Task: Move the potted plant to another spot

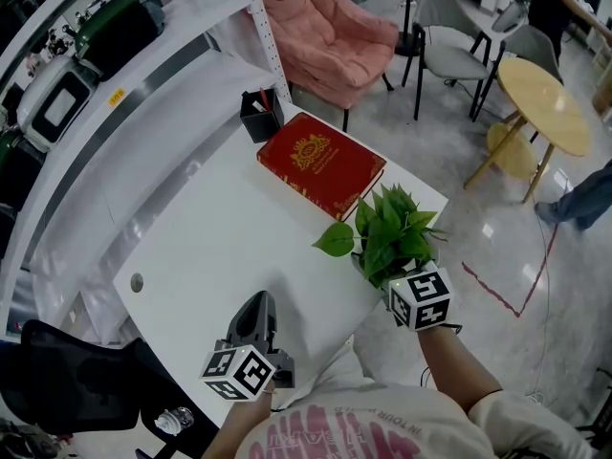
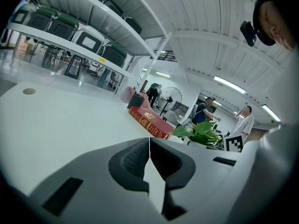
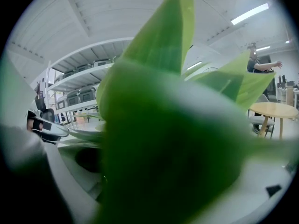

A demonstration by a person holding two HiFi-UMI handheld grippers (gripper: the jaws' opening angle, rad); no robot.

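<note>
The potted plant (image 1: 392,237) stands at the near right edge of the white table (image 1: 210,228), its green leaves spreading over the pot. My right gripper (image 1: 387,277) reaches in under the leaves from the near side. In the right gripper view the leaves (image 3: 163,125) fill the picture; the jaws stand wide apart at the sides, and what lies between them is hidden. My left gripper (image 1: 256,302) rests on the table's near part, shut and empty (image 2: 149,141), well left of the plant (image 2: 201,132).
A red book (image 1: 320,163) lies just behind the plant, with a black pen holder (image 1: 260,115) beyond it. Metal shelving (image 1: 124,94) runs along the table's left. A pink chair (image 1: 330,32), grey chairs and a round wooden table (image 1: 545,103) stand on the floor behind.
</note>
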